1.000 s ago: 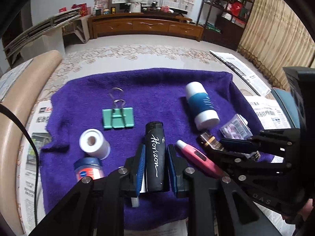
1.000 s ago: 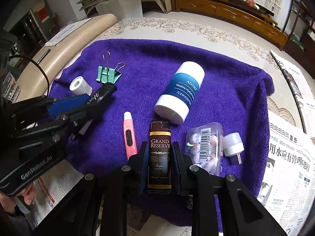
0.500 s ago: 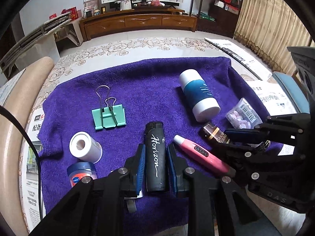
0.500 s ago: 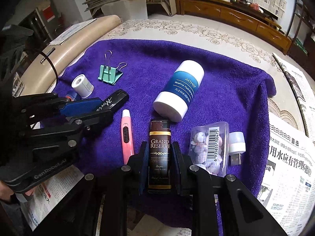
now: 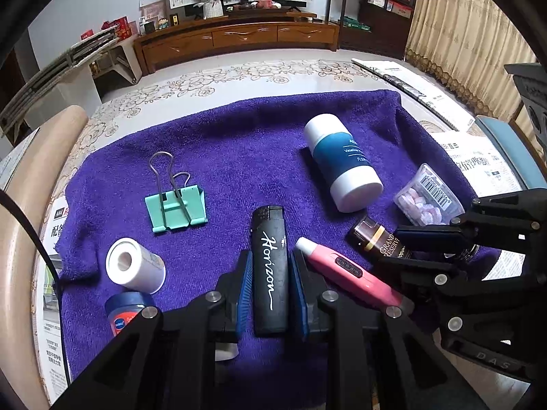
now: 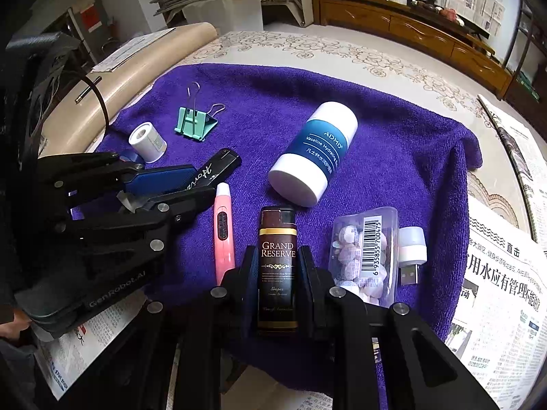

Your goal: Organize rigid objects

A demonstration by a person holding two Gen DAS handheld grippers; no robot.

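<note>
My left gripper (image 5: 270,273) is shut on a black "Horizon" lighter (image 5: 270,259), held low over the near edge of the purple towel (image 5: 239,150). My right gripper (image 6: 277,273) is shut on a brown "Grand Reserve" lighter (image 6: 277,256). A pink pen-like tool (image 5: 342,273) lies on the towel between the two grippers; it also shows in the right wrist view (image 6: 223,225). A white-and-blue Vaseline bottle (image 5: 342,164) lies on its side further back.
On the towel: a green binder clip (image 5: 176,206), a white tape roll (image 5: 135,270), a blue-lidded jar (image 5: 126,311), a clear pill box (image 6: 364,253) and a white USB light (image 6: 412,246). Newspapers (image 6: 502,290) lie around the towel. A beige bolster (image 6: 136,75) runs along the left.
Both grippers have drawn back toward the near edge of the towel with their lighters still held. The objects on the towel have not moved.
</note>
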